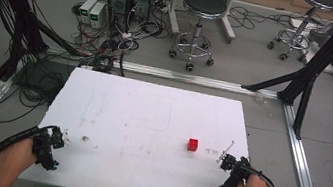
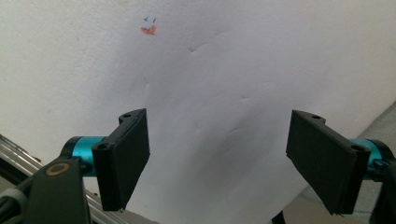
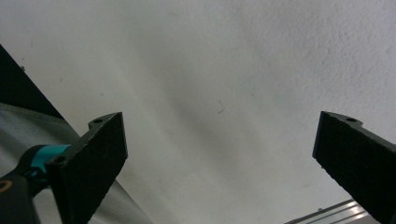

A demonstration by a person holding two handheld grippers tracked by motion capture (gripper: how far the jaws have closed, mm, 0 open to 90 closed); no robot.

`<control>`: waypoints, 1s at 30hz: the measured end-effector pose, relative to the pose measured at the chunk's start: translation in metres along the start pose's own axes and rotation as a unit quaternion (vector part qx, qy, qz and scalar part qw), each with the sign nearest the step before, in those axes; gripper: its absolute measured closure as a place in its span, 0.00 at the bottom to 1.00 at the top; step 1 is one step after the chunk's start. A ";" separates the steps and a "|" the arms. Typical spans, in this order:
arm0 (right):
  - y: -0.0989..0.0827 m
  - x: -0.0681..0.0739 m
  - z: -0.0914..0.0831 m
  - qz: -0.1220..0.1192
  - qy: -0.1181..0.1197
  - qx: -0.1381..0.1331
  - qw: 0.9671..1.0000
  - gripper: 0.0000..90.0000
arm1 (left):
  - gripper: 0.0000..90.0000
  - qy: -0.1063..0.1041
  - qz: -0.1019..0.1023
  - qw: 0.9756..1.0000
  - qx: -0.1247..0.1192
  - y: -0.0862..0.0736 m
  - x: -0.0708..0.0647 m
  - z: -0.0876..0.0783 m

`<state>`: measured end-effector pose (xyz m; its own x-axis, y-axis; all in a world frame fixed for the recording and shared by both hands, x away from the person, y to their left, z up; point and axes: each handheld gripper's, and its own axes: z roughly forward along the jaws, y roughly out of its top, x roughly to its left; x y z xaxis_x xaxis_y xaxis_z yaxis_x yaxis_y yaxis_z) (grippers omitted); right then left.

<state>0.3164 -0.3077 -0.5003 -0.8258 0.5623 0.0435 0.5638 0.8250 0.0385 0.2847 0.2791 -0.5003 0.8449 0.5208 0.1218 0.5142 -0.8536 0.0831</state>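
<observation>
Two hand-held black claws, left claw (image 1: 57,140) and right claw (image 1: 227,162), rest wide and empty at the near edge of the white foam-board bench (image 1: 150,121); the small red cube (image 1: 192,144), near the right claw, looks light, rigid, best pinched across opposite flat faces.

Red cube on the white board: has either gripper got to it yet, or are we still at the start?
Still at the start, by the look of it. Done: nothing visible. The red cube sits alone on the white board, right of centre, untouched. In hand: nothing; the left gripper and right gripper both stand open over bare board near its front corners. Left: any reach, grasp and move; the right gripper is nearer the cube.
</observation>
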 end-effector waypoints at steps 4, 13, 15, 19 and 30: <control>0.000 -0.001 -0.004 -0.003 -0.003 -0.004 1.000 0.02 | 0.24 0.001 -0.001 1.000 -0.001 0.000 -0.001 -0.001; -0.001 -0.001 -0.008 0.002 -0.002 -0.006 1.000 0.02 | 0.24 0.001 -0.001 1.000 -0.003 0.001 -0.001 -0.001; -0.001 -0.001 -0.008 0.003 -0.002 -0.005 1.000 0.02 | 0.24 0.000 0.001 1.000 -0.001 0.001 -0.001 -0.001; 0.000 -0.003 -0.009 0.000 -0.003 -0.007 1.000 0.02 | 0.24 0.004 -0.001 1.000 -0.004 0.001 -0.001 -0.002; 0.004 -0.023 -0.026 -0.010 -0.012 -0.018 1.000 0.02 | 0.24 0.004 0.003 1.000 -0.002 0.004 -0.002 -0.002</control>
<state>0.3385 -0.3186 -0.4751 -0.8373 0.5464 0.0193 0.5462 0.8343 0.0746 0.2842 0.2746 -0.4987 0.8466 0.5160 0.1305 0.5087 -0.8566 0.0866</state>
